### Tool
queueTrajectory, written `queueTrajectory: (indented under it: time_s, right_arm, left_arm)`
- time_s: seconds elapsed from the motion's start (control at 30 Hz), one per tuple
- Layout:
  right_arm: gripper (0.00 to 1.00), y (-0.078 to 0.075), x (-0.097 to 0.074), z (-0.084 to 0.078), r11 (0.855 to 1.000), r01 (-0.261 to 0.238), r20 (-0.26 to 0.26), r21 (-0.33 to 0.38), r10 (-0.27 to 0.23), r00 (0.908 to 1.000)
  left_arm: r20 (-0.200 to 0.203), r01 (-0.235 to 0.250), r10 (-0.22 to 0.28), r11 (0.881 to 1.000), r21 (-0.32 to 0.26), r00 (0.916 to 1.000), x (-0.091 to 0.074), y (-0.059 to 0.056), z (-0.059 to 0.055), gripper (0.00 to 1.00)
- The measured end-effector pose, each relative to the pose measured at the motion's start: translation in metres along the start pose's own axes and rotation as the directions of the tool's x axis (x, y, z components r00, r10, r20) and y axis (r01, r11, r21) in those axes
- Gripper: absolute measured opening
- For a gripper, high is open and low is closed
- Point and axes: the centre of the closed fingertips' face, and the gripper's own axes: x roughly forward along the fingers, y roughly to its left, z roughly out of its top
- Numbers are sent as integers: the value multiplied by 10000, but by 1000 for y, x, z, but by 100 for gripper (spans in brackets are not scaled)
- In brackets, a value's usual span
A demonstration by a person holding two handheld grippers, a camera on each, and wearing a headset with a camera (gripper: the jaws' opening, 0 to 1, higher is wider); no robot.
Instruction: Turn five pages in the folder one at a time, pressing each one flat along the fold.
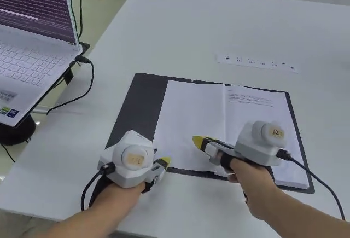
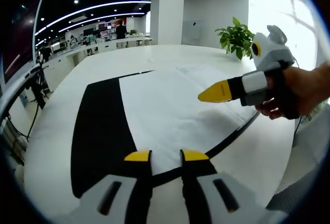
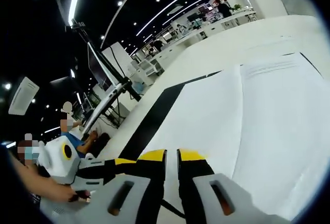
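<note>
An open folder (image 1: 138, 106) with a black cover lies flat on the white table. Its white left page (image 1: 191, 119) and printed right page (image 1: 257, 112) meet at a fold (image 1: 225, 115). My left gripper (image 1: 163, 162) rests at the folder's front edge near the left page's lower corner; its jaws (image 2: 166, 156) stand close together with nothing between them. My right gripper (image 1: 198, 141) hovers low over the bottom of the pages near the fold and points left. Its jaws (image 3: 171, 155) are together over the white paper and hold nothing.
A laptop (image 1: 27, 35) on a black stand (image 1: 16, 131) sits at the left, with a black cable (image 1: 82, 90) running toward the folder. A white power strip (image 1: 257, 63) lies beyond the folder. Bare tabletop (image 1: 180, 24) stretches behind.
</note>
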Motion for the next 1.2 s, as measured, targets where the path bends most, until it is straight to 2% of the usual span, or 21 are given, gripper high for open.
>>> queueTrajectory:
  time_s: [0.07, 0.1, 0.17, 0.23, 0.27, 0.33, 0.53, 0.7, 0.8, 0.87, 1.2]
  right_arm:
    - [6, -9, -1, 4, 9999, 99, 39, 33, -99, 9999]
    - [5, -15, -1, 8, 9998, 180, 65, 28, -180, 9998]
    - [4, -25, 0, 13, 9995, 300, 69, 20, -301, 9995]
    - [2, -29, 1, 16, 9997, 244, 41, 21, -244, 9997]
    - [1, -34, 3, 17, 9997, 243, -30, -98, -244, 9997]
    - [0, -42, 5, 22, 9993, 312, -73, -213, -314, 9995]
    - [0, -63, 16, 35, 9993, 379, 26, 31, -379, 9993]
    - [0, -77, 23, 45, 9985, 509, 122, -215, -507, 9986]
    - [0, -76, 25, 51, 9979, 342, 354, -550, -322, 9989]
    - [0, -75, 27, 54, 9963, 412, 375, -755, -385, 9986]
    - [0, -79, 35, 66, 9939, 411, 621, -1022, -348, 9975]
  left_arm:
    - [-121, -149, 147, 9996, -228, 9998, -1, 2, -6, 19]
    - [164, -177, 179, 9998, -98, 9997, -1, 2, -2, 18]
    - [120, -255, 257, 9996, -104, 9996, -2, 3, -5, 17]
    - [187, -251, 247, 9995, 176, 9995, -2, 2, -6, 19]
    - [245, -230, 216, 9980, 596, 9995, -2, 0, -6, 20]
    - [372, -218, 209, 9995, 245, 9991, -3, 0, -6, 22]
    - [539, -238, 230, 9996, 139, 9983, 0, 0, -6, 24]
    - [563, -298, 289, 9994, 161, 9980, 0, 1, -7, 24]
    - [668, -357, 350, 9993, 96, 9972, 1, 1, -7, 24]
    - [722, -419, 416, 9991, 21, 9965, 1, 2, -7, 24]
    - [833, -512, 518, 9986, -97, 9952, 1, 5, -6, 21]
